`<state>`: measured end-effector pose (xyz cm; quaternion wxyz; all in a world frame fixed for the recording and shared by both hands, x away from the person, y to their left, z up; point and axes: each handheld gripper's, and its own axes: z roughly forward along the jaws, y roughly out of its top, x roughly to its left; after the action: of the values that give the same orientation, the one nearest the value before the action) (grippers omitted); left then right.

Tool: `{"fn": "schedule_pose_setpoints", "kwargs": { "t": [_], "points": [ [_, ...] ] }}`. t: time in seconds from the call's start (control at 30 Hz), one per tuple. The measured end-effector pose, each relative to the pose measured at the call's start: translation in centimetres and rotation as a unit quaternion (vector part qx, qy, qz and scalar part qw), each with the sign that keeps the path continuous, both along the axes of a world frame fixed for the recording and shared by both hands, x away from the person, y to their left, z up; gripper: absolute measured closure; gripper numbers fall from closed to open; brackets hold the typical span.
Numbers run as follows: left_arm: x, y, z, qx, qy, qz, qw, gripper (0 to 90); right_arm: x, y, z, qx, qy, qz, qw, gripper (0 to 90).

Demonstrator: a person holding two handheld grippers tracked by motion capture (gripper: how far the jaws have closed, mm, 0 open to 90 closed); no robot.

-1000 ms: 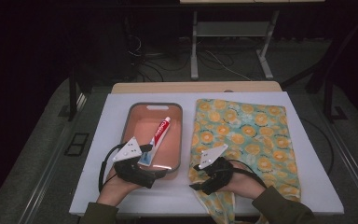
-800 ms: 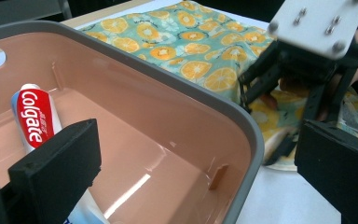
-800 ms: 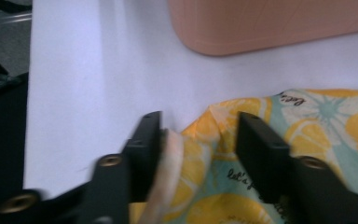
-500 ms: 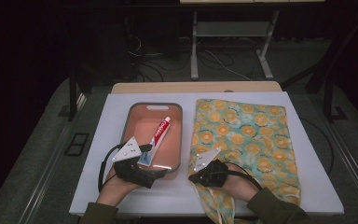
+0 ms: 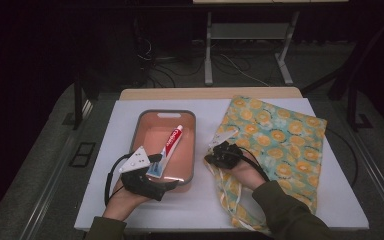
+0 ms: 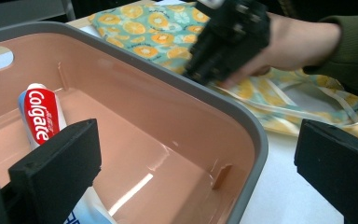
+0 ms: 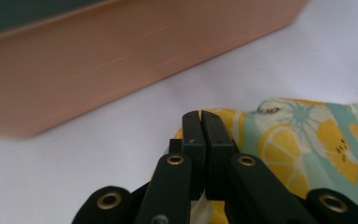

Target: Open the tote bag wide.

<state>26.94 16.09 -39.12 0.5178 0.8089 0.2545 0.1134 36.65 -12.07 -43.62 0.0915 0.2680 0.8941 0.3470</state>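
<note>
right tongs pinch the bag's edge while the toothpaste waits in the tray

the right tongs (image 5: 215,156) are clamped tight on the near-left edge of the lemon-print cloth bag (image 5: 275,140), jaws pressed together with only thin fabric between them. they closed within the last moment, as the hand drew that edge toward the tray. the left tongs (image 5: 157,160) hang wide open over the near end of the pink tray (image 5: 192,150), one jaw inside it by the toothpaste tube (image 5: 167,150), the other out over the white bench (image 5: 105,200). they grip nothing.

what could go wrong, as i judge it: the pinch takes in very little cloth, right at the hem, so a pull could let it slip free and the bag would flop flat. i can't tell whether one layer or both are caught; if both, the mouth stays shut however it is lifted. the drawstring cord (image 5: 230,205) trails loose near the bench's front edge and could snag on the wrist or sleeve. the left tongs straddle the tray wall, so closing there could catch the rim instead of the tube and tip or shove the tray.

containers: the tray, grey-rimmed and pink inside, holds just the red-and-white toothpaste tube, lying slantwise with its cap toward the far end. the bag lies spread to the right of the tray, close beside it, looking flat; what is inside, if anything, i can't see.
</note>
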Motion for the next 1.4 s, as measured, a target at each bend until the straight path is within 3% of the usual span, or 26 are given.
{"fn": "schedule_pose_setpoints", "kwargs": {
  "t": [0.1, 0.17, 0.27, 0.4, 0.47, 0.53, 0.63, 0.67, 0.7, 0.8, 0.83, 0.9, 1.03, 1.13, 1.23, 1.4],
  "points": [
    [0.0, 0.0, 0.0, -0.001, 0.000, 0.000, 1.0000, 0.0, 0.9, 0.1, -0.2, 0.001, 0.006, -0.014, 0.9999, 85.8],
    [0.0, 0.0, 0.0, -0.002, -0.001, 0.001, 1.0000, 0.0, 0.9, -0.1, 0.0, 0.018, 0.010, -0.019, 0.9996, 71.1],
    [-0.1, 0.1, 0.0, -0.002, -0.001, 0.001, 1.0000, 0.0, 0.3, -0.9, 0.9, 0.036, 0.005, -0.016, 0.9992, 52.9],
    [-0.1, 0.0, -0.1, 0.000, -0.001, 0.000, 1.0000, 0.0, -0.7, -2.7, 2.5, 0.061, -0.003, -0.019, 0.9979, 40.8],
    [-0.2, 0.0, -0.1, -0.001, 0.000, 0.001, 1.0000, 0.0, -1.5, -3.7, 3.2, 0.062, -0.011, -0.016, 0.9979, 37.1],
    [-0.2, 0.0, -0.1, -0.002, 0.000, 0.002, 1.0000, 0.0, -1.9, -4.2, 3.5, 0.064, -0.012, -0.015, 0.9978, 36.0],
    [-0.2, 0.1, -0.1, -0.001, 0.000, 0.001, 1.0000, 0.0, -3.6, -6.8, 4.2, 0.071, -0.016, -0.007, 0.9973, 34.2],
    [-0.2, 0.1, -0.1, -0.002, 0.000, 0.002, 1.0000, 0.0, -3.6, -6.8, 4.2, 0.071, -0.016, -0.007, 0.9973, 34.2],
    [-0.2, 0.1, -0.1, -0.001, 0.000, 0.002, 1.0000, 0.0, -4.3, -8.3, 4.3, 0.070, -0.019, -0.005, 0.9974, 34.1],
    [-0.3, 0.1, -0.1, -0.001, -0.002, 0.002, 1.0000, 0.0, -4.9, -9.5, 4.3, 0.071, -0.018, -0.004, 0.9973, 34.5],
    [-0.3, 0.1, -0.1, -0.001, -0.002, 0.003, 1.0000, 0.0, -5.5, -11.1, 4.3, 0.064, -0.013, -0.006, 0.9979, 34.6],
    [-0.3, 0.1, -0.2, -0.001, -0.002, 0.003, 1.0000, 0.0, -5.7, -11.6, 4.3, 0.061, -0.012, -0.006, 0.9981, 35.0],
    [-0.3, 0.1, -0.2, 0.000, -0.001, 0.001, 1.0000, 0.0, -6.9, -14.6, 3.9, 0.052, -0.007, -0.013, 0.9985, 36.1],
    [-0.3, 0.0, -0.2, -0.001, -0.002, 0.000, 1.0000, 0.0, -7.5, -16.4, 3.4, 0.044, 0.006, -0.021, 0.9988, 36.1],
    [-0.3, 0.0, -0.2, 0.000, -0.002, 0.001, 1.0000, 0.0, -8.1, -17.6, 1.7, 0.013, 0.029, -0.005, 0.9995, 35.9],
    [-0.3, 0.0, -0.3, 0.001, -0.001, 0.000, 1.0000, 0.0, -8.9, -17.6, 0.6, -0.002, 0.041, 0.013, 0.9991, 34.4]
  ]
}}
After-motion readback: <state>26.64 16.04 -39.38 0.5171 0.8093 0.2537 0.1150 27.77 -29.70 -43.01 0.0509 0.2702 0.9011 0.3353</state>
